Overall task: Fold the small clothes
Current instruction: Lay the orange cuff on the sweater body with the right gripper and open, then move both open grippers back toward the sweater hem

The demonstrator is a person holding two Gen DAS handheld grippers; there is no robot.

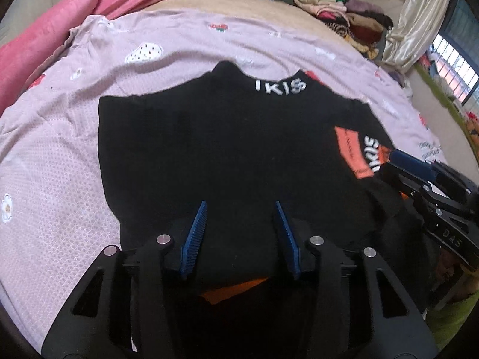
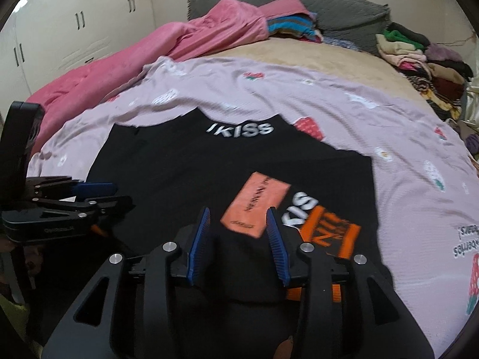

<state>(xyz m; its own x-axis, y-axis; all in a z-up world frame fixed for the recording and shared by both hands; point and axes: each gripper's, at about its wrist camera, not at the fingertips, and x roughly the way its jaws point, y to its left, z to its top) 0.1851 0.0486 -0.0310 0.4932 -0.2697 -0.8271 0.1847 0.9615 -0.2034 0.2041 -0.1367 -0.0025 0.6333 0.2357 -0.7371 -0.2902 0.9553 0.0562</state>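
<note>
A black top [image 1: 227, 149] is laid flat on a lilac printed sheet [image 1: 60, 149] that covers the near part of a bed [image 2: 287, 53]. The neckband, lettered in white, is turned toward the far side of the bed. One sleeve is folded across the body of the top, so that a salmon patch [image 2: 256, 205] and an orange patch [image 2: 332, 230] are seen on its right-hand part.

The left gripper [image 1: 241, 233] is held over the near hem of the top. Its blue-padded fingers [image 1: 196, 236] are parted, with black cloth seen in the gap; no pad is seen pressing on the cloth.

The right gripper [image 2: 238, 240] is held over the folded sleeve, near the salmon patch. Its fingers [image 2: 277, 245] are likewise parted, and a fold of black cloth lies between them without being clamped. Nothing is grasped by either gripper.

A pink blanket [image 2: 125, 68] is bunched along the left edge of the bed. A pile of clothes [image 2: 425, 62] is stacked at the far right corner, and a grey cushion [image 2: 341, 9] is set against the wall. White cupboard doors [image 2: 74, 21] are seen at the left.
</note>
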